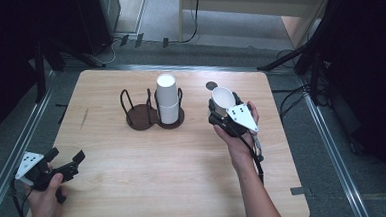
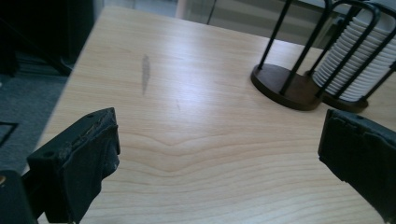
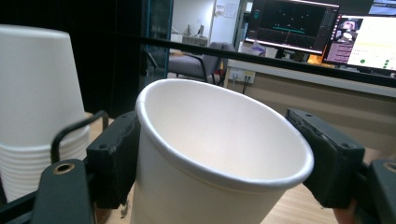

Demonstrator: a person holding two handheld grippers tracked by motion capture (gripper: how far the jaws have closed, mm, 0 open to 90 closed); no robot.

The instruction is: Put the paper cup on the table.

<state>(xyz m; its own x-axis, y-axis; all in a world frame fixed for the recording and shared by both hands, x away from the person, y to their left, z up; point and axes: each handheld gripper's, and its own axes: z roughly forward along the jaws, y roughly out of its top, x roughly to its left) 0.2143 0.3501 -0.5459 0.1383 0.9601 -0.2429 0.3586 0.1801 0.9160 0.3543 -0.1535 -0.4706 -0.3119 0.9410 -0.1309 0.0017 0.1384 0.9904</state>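
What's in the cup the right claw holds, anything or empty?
Empty. The right gripper view looks into the paper cup and shows bare white inner wall; the very bottom is hidden. The right claw grips it mouth up on both sides.

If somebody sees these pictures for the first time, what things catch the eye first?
First, the white paper cup clamped in the right claw, at the table's right side. Next, the stack of white cups in the right ring of the dark wire holder at the centre. The left claw waits open near the left edge.
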